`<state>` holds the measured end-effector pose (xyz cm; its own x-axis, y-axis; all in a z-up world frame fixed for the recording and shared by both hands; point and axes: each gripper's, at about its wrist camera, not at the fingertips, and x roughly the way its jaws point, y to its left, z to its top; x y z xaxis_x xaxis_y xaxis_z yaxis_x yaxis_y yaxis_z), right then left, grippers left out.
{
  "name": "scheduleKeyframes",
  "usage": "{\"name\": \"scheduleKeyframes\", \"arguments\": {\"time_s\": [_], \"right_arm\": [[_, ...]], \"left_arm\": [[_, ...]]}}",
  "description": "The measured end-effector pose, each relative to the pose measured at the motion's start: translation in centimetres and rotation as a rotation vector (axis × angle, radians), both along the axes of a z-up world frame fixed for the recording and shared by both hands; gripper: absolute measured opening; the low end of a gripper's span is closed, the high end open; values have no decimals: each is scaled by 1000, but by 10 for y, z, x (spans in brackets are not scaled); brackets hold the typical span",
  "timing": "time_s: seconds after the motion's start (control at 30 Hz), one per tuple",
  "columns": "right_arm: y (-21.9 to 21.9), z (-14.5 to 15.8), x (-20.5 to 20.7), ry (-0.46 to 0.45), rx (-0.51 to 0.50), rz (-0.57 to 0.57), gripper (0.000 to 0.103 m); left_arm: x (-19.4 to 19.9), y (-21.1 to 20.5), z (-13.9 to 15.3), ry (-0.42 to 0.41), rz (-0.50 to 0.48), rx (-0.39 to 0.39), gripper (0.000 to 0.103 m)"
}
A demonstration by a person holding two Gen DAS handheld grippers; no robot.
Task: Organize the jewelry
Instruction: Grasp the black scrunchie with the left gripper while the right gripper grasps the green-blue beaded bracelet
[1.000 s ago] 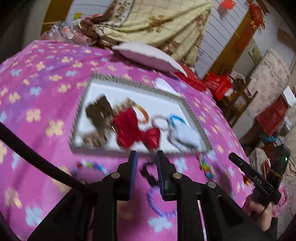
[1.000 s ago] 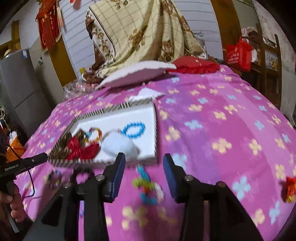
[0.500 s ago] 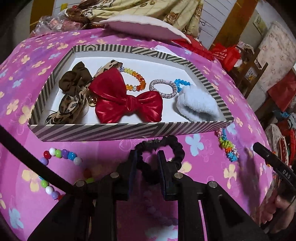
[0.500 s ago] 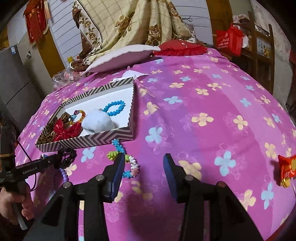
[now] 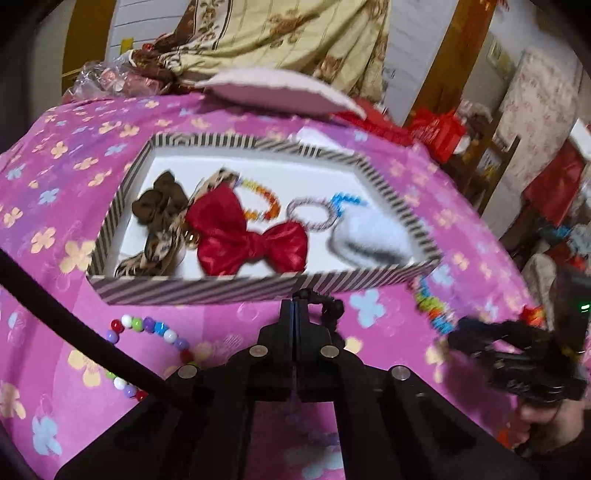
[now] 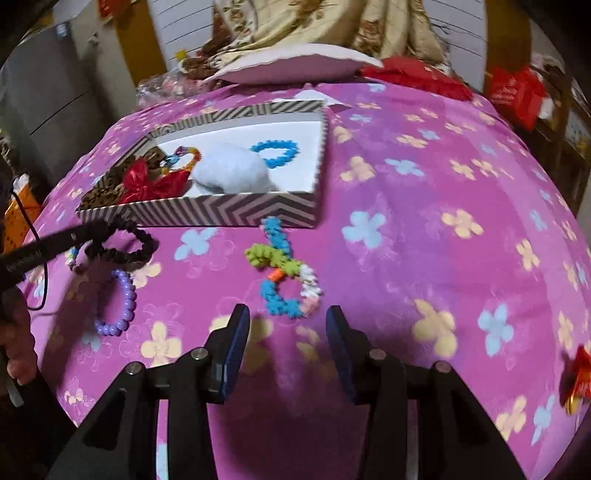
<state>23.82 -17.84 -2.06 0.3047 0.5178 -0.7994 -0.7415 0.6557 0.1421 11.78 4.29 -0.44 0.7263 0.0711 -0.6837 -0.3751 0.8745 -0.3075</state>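
Just in front of the striped box [image 5: 207,291], on the pink flowered bedspread [image 6: 424,229], a black scrunchie [image 6: 122,247] is pinched in the left claw [image 5: 295,314], whose jaws have just closed tight with the fabric loop caught at their tips; in the right wrist view the scrunchie hangs from the left claw [image 6: 86,230] beside the box's near left corner. The shallow box [image 6: 229,212] has a white floor and holds a red bow [image 5: 247,236], a brown bow [image 5: 162,201], a leopard-print bow [image 5: 159,251], an orange beaded bracelet [image 5: 264,203], a silvery ring-shaped band [image 5: 308,214], a blue beaded bracelet [image 6: 275,151] and a fluffy white scrunchie [image 6: 231,170]. On the bedspread in front of the box lie a purple bead bracelet [image 6: 118,306], a string of mixed coloured beads [image 5: 155,332] and a blue, green and white knobbly bracelet [image 6: 284,273]. The right claw [image 6: 286,350] hovers just behind that knobbly bracelet, jaws partly apart and empty. A hand [image 6: 16,343] grips the left tool's handle. A white cushion [image 6: 291,62] and a patterned blanket [image 5: 288,33] lie beyond the box.
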Motion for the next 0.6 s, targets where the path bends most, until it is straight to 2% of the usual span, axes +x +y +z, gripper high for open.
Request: {"name": "scheduleKeyframes", "arguments": {"time_s": [0.1, 0.2, 0.27, 0.3, 0.37, 0.47, 0.57, 0.6], "right_arm": [[10, -6, 8, -3, -18, 0, 45], [19, -8, 14, -32, -9, -3, 48], [27, -10, 14, -56, -15, 17, 56], [30, -10, 14, -67, -21, 27, 64], [42, -12, 8, -109, -70, 68, 73], [45, -12, 7, -115, -79, 74, 73], [43, -11, 9, -126, -80, 56, 63], [42, -11, 10, -126, -76, 51, 56]], "left_arm": [[-3, 0, 8, -54, -10, -14, 0], [-3, -1, 12, -74, -22, -23, 0], [-2, 0, 11, -70, -23, -30, 0], [-4, 0, 11, -71, -22, -36, 0], [-4, 1, 11, -70, -18, -47, 0], [-5, 2, 10, -66, -11, -51, 0], [-4, 2, 8, -64, -8, -55, 0], [-4, 2, 8, -63, -8, -53, 0]]}}
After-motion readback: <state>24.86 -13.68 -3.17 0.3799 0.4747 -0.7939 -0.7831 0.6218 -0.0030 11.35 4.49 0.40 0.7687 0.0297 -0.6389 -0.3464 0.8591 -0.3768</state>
